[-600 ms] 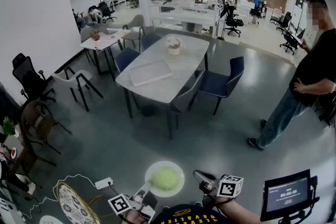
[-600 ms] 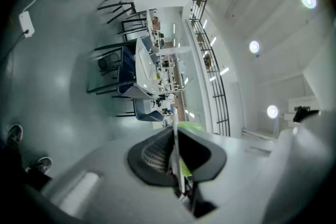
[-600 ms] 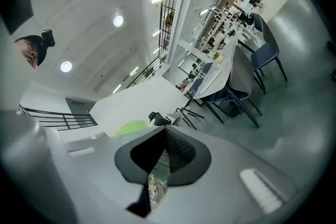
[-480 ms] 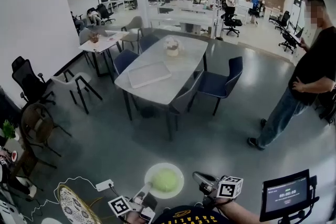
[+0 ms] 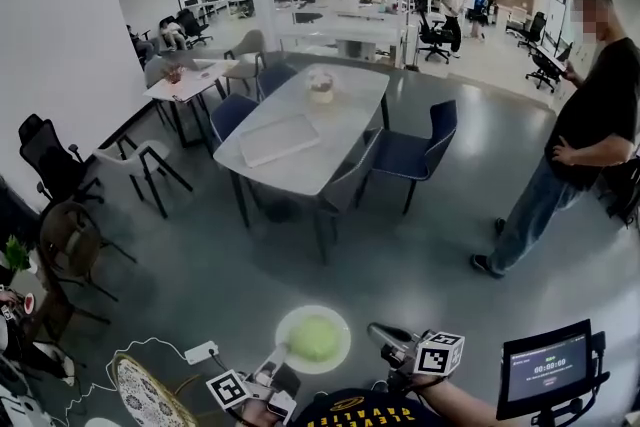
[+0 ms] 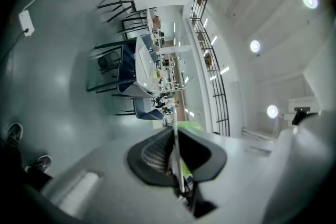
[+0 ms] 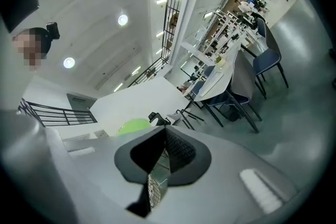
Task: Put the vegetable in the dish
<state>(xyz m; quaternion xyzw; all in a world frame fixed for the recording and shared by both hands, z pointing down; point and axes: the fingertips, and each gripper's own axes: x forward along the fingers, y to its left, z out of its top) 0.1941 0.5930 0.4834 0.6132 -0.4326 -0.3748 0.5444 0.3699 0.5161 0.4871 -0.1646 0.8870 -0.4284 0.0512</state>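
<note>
While the left gripper (image 5: 278, 356) pinches the near-left rim of the white dish (image 5: 336, 324), the right gripper (image 5: 379, 334) sits just right of the dish, apart from it, with its 2 jaws pressed together on nothing. In the left gripper view the rim runs edge-on as a thin white line between the pads (image 6: 157, 149), with green showing past it. 1 round pale-green vegetable (image 5: 313, 339) lies in the middle of the dish. The right gripper view shows the same vegetable (image 7: 133, 126) beyond the closed tips, not touching them. The dish shows against the grey floor (image 5: 250, 265); I can't tell if it rests on anything. A small screen (image 5: 548, 370) stands at bottom right. Further out is a pale table (image 5: 340, 115) with a tray (image 5: 285, 138) on it and blue chairs (image 5: 420, 150) around it. A person (image 5: 590, 115) stands well off to the right.
</note>
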